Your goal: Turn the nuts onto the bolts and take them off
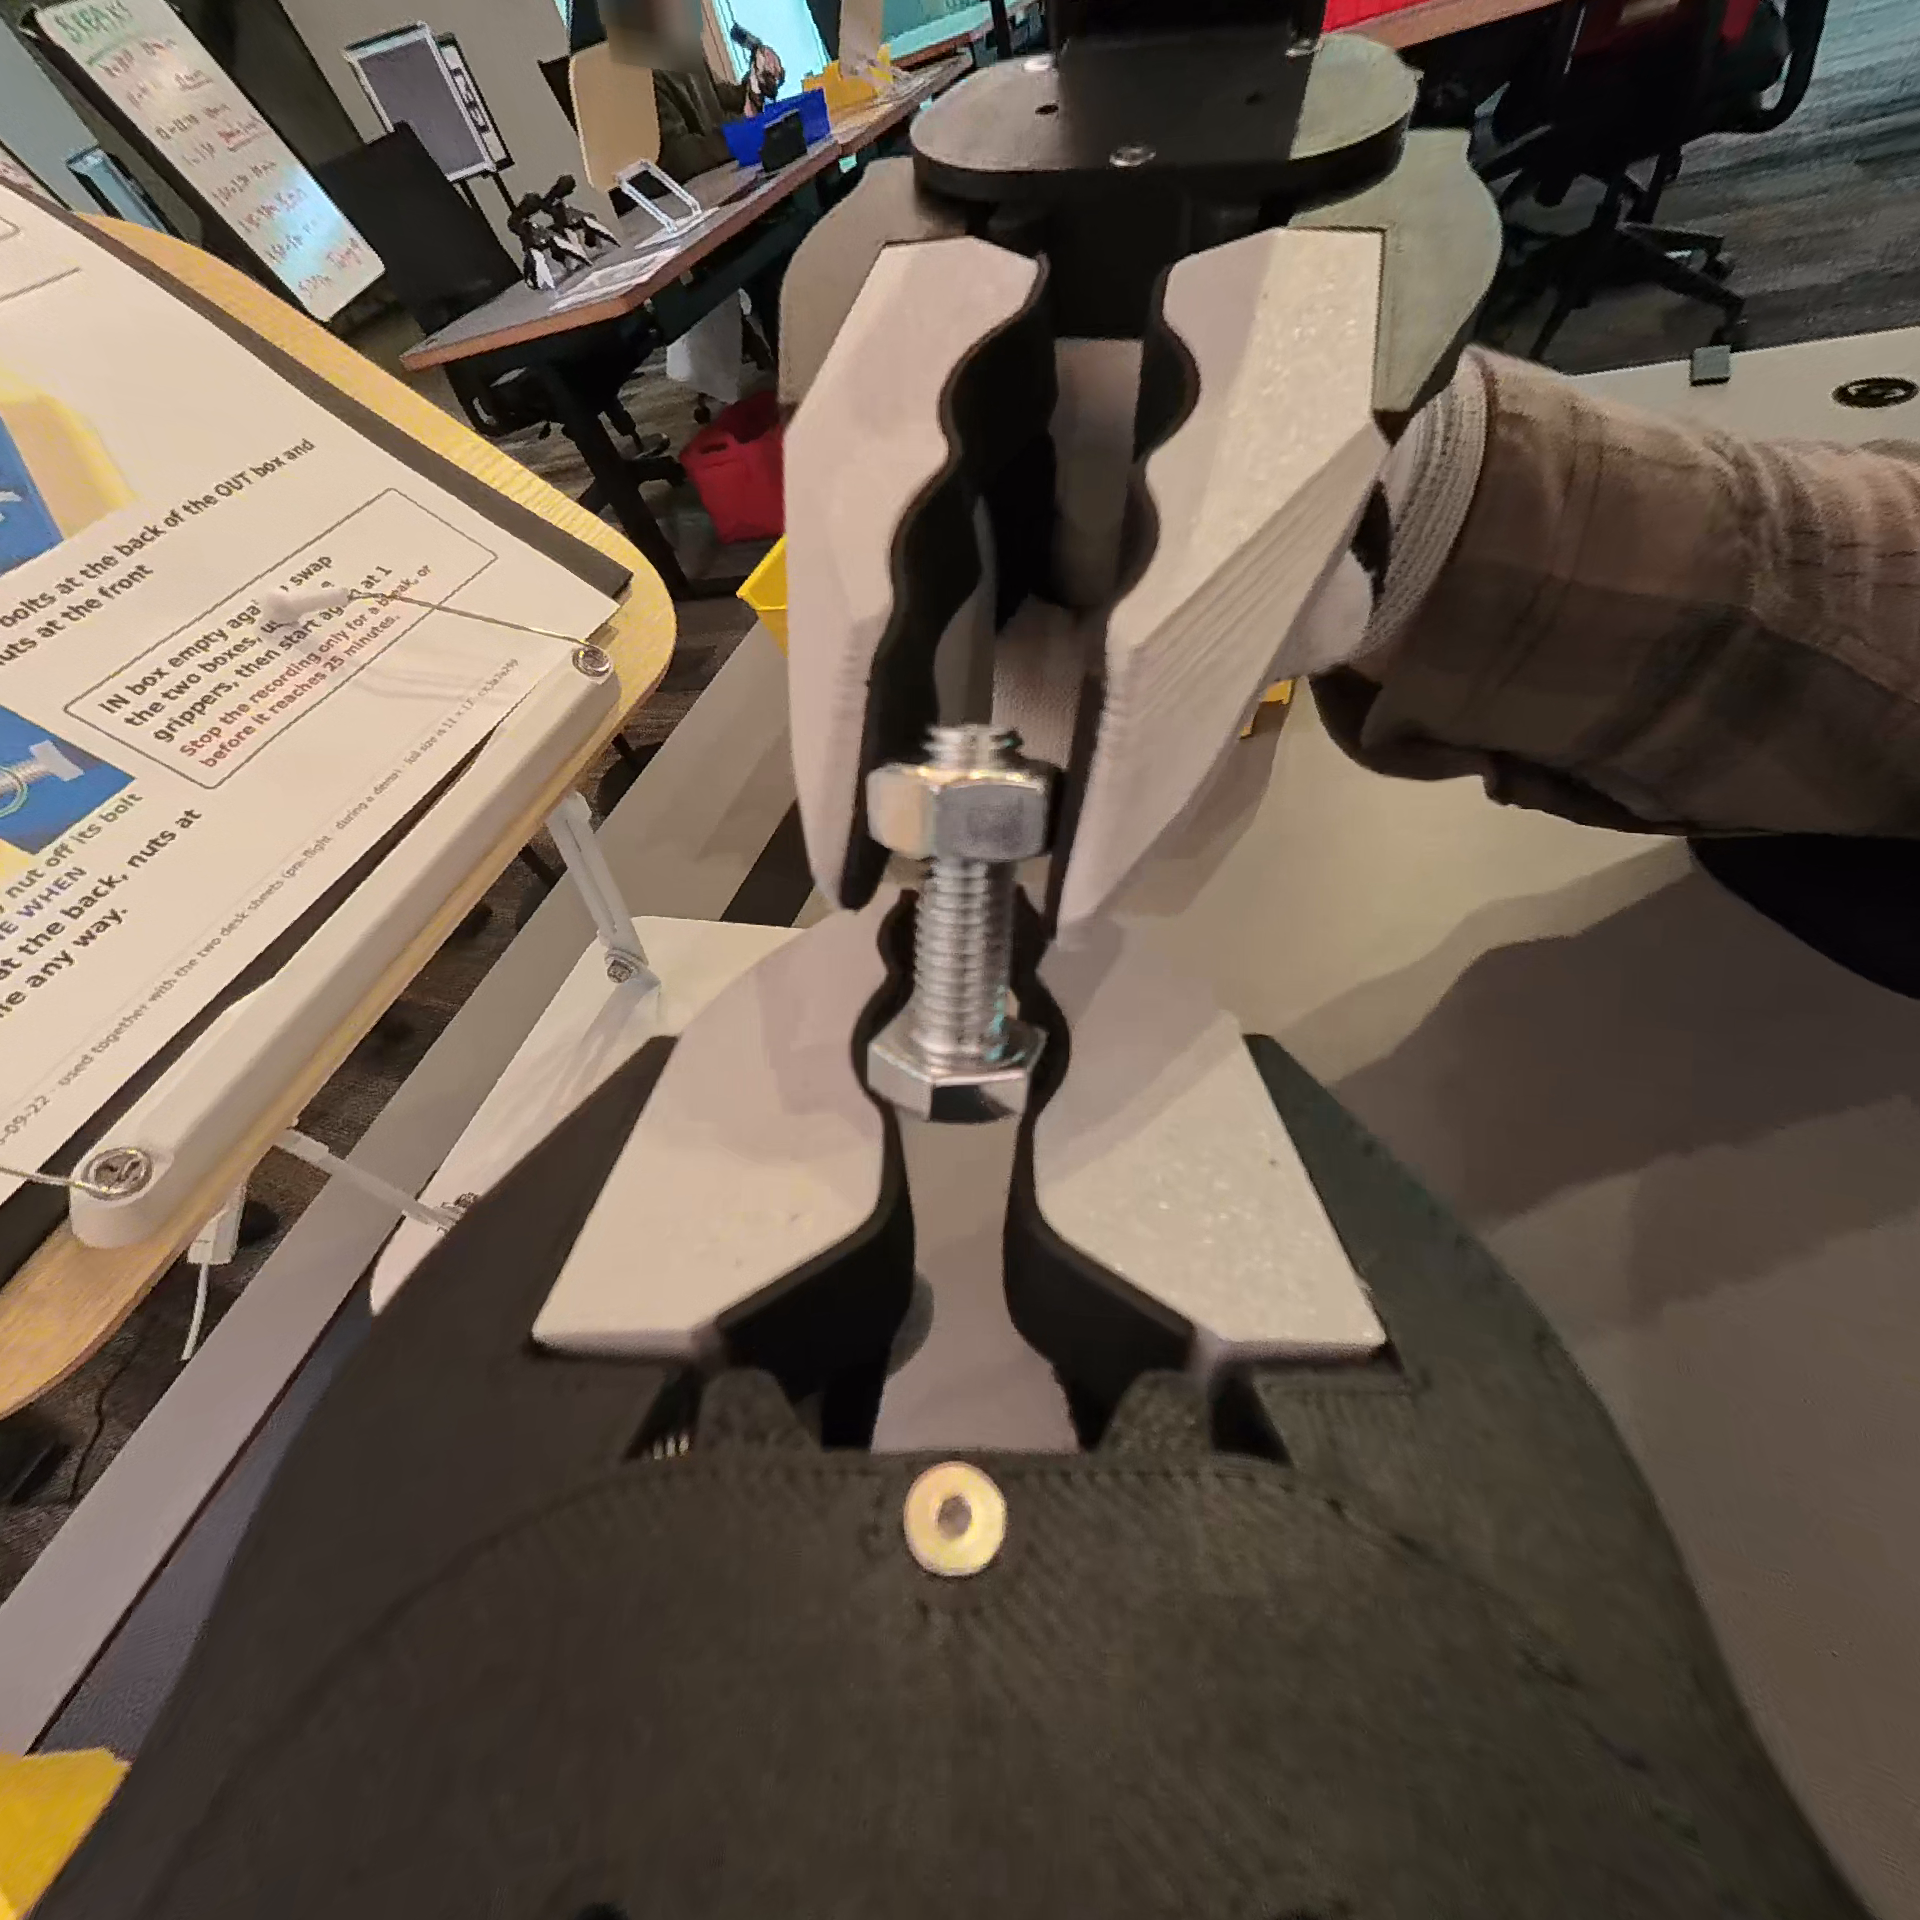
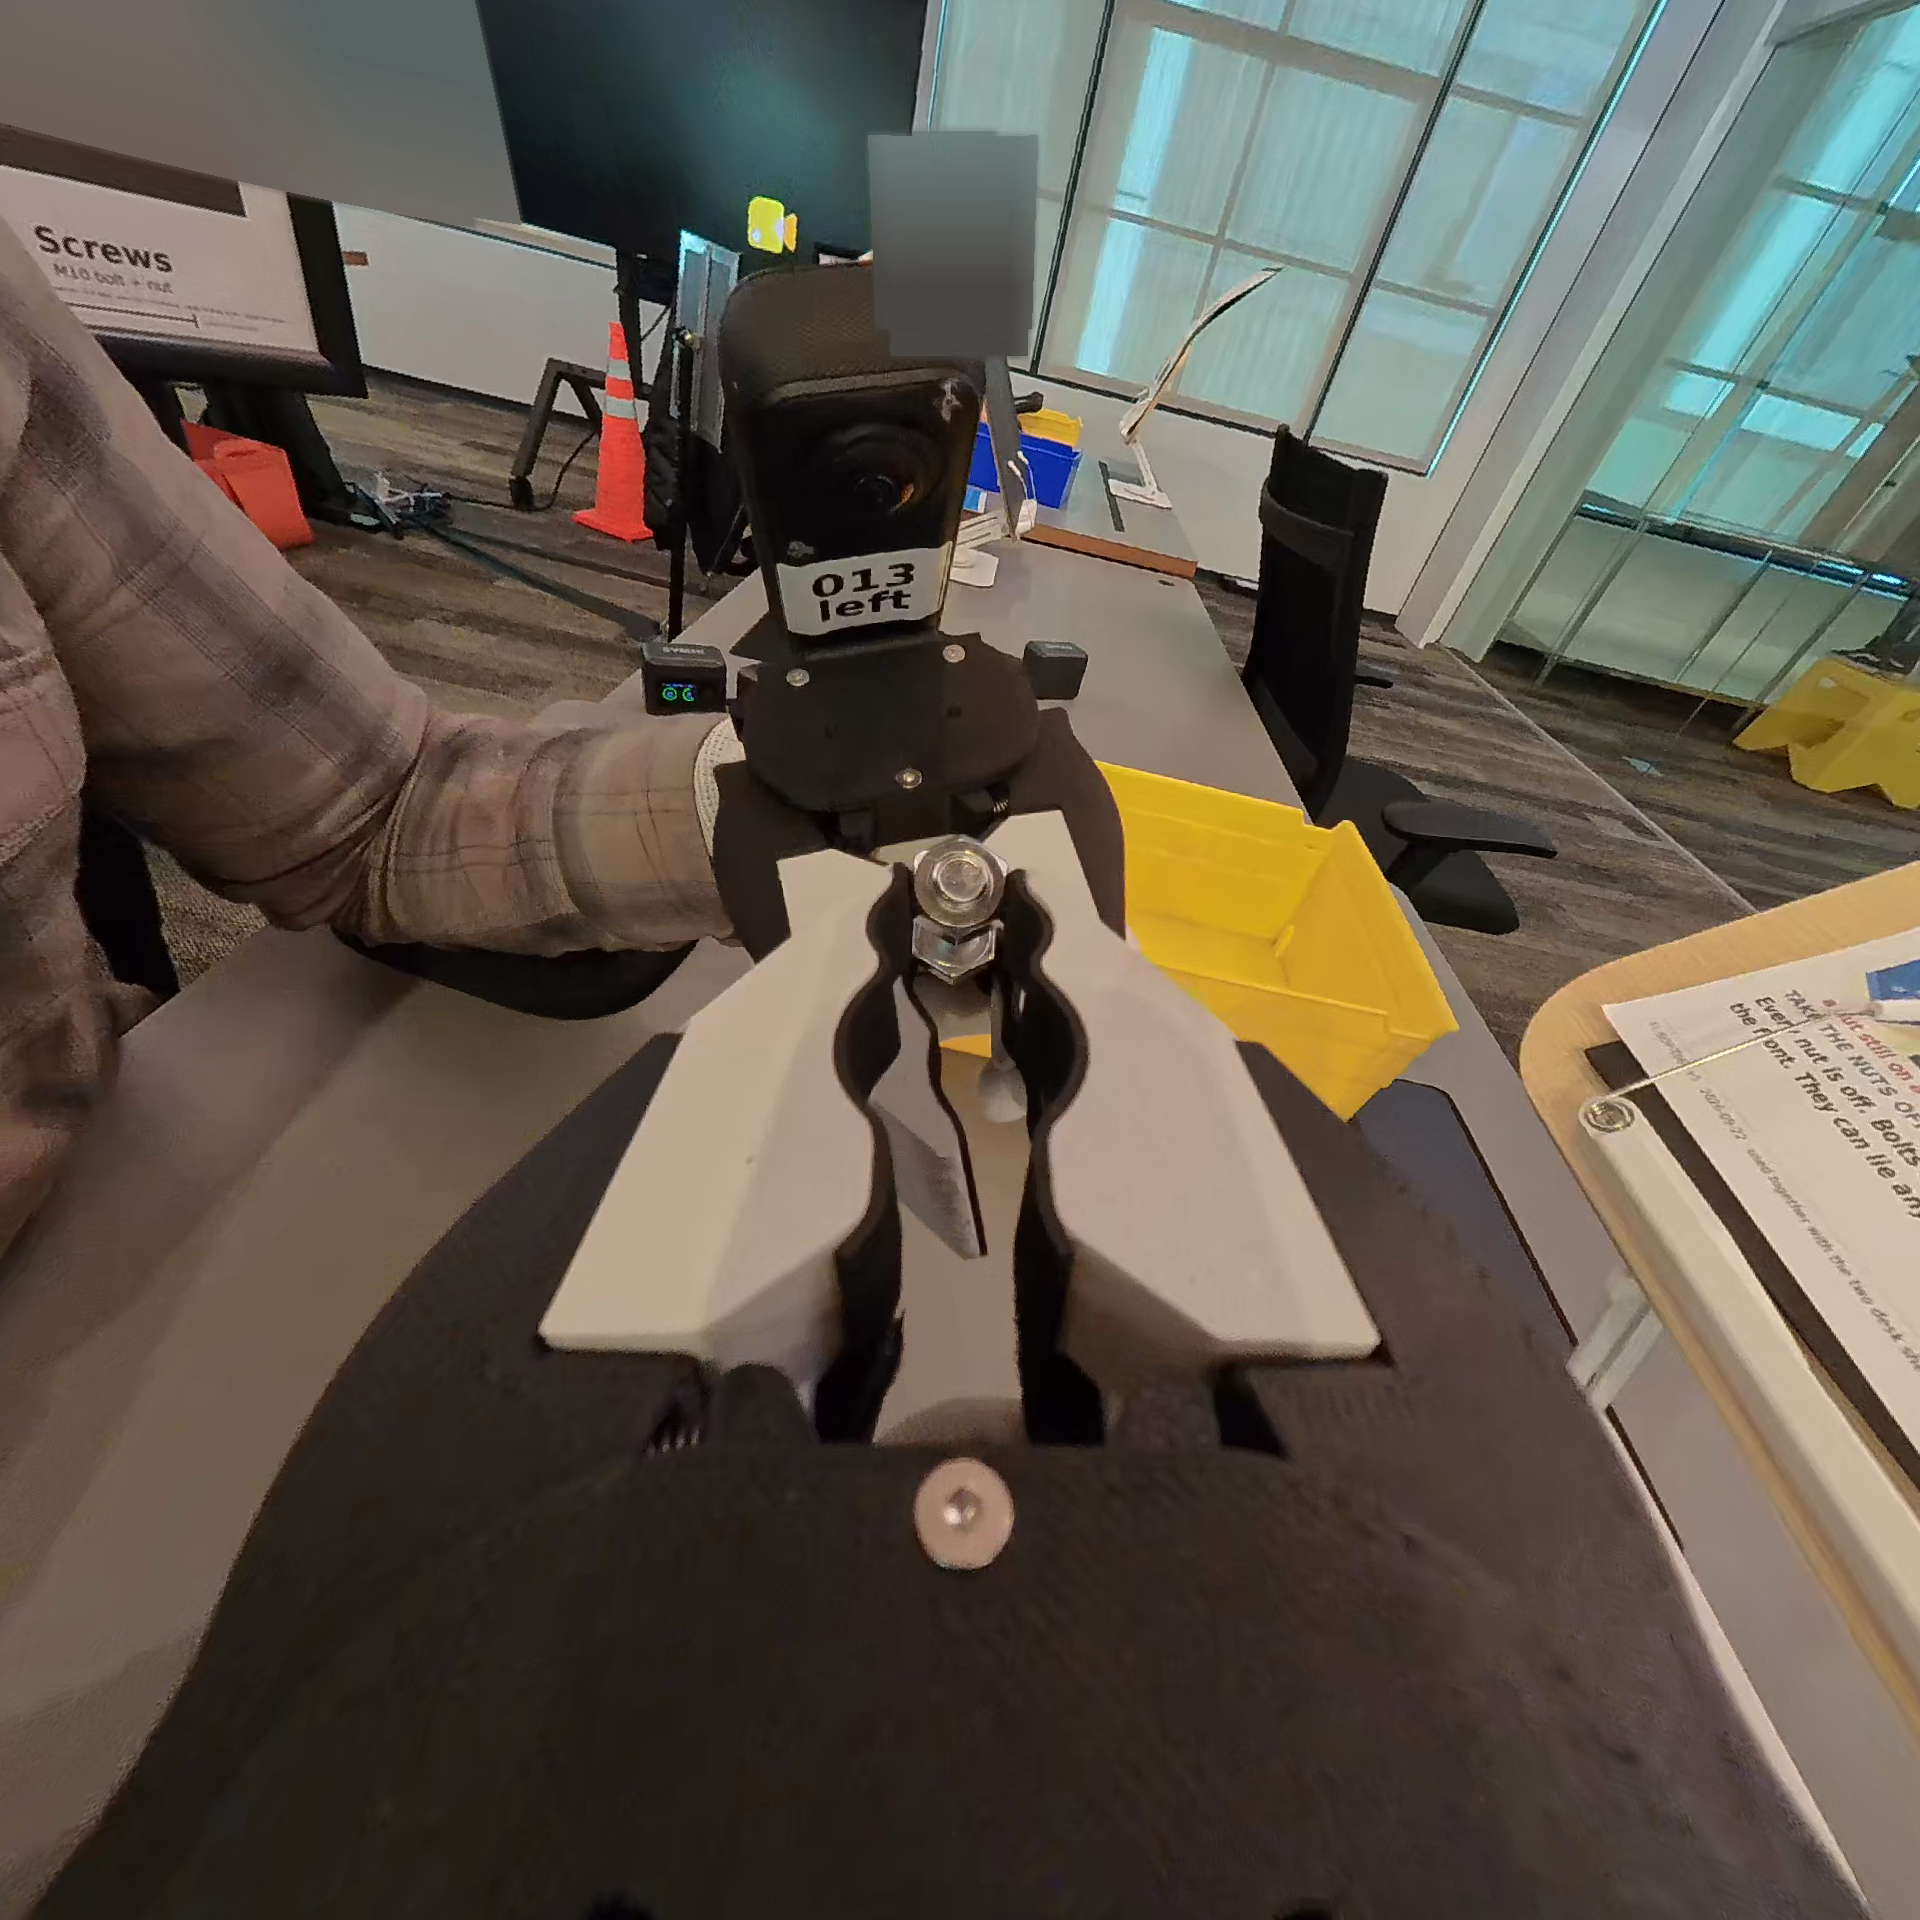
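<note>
Left tongs pinch the bolt at its head; right tongs pinch the nut, above the counter.

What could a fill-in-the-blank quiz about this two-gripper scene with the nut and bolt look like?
1. The left gripper is shut on the ____ of the bolt.
2. The right gripper is shut on the ____, which sits near the bolt's threaded tip.
3. The bin on the table behind the grippers is coloured ____.
4. The two grippers point ____ each other, with the bolt between them.

Missing words: head; nut; yellow; toward
</note>
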`<state>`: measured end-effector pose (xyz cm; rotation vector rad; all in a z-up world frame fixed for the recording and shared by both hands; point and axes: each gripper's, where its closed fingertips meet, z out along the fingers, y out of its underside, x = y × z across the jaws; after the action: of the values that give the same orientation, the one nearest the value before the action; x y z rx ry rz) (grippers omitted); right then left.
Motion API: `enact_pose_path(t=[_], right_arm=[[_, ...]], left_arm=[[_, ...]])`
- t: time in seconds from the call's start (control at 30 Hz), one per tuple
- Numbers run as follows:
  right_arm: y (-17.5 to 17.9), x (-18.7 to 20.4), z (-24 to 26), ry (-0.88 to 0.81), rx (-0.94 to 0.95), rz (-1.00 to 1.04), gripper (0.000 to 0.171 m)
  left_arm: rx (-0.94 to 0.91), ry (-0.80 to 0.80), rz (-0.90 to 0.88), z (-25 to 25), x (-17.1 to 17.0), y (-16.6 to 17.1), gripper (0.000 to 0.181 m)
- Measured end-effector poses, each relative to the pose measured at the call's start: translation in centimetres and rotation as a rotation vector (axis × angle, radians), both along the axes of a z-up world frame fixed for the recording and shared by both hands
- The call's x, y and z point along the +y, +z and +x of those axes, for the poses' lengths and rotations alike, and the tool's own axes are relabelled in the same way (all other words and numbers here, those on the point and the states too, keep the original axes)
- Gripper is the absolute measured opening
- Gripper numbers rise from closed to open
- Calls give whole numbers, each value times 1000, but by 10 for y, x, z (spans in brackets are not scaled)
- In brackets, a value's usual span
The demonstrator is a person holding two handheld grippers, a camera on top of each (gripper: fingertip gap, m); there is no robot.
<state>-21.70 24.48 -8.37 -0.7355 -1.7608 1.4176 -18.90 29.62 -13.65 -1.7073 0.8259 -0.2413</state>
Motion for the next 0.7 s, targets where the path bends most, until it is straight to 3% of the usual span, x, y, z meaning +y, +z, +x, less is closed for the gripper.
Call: enact_pose_path(t=[0.27, 0.57, 0.63, 0.7], right_arm=[[-11, 1, -1, -51, -68, 113, 15], [-11, 6, -2, -95, -64, 147, 17], [-7, 12, -5, -140, -43, 143, 41], [-1, 16, -5, -153, -20, 110, 47]], left_arm=[[138, 60, 20, -4, 6, -11, 16], [123, 82, 30, -7, 10, -10, 14], [73, 73, 36, -5, 10, -6, 13], [8, 67, 42, -5, 12, -2, 13]])
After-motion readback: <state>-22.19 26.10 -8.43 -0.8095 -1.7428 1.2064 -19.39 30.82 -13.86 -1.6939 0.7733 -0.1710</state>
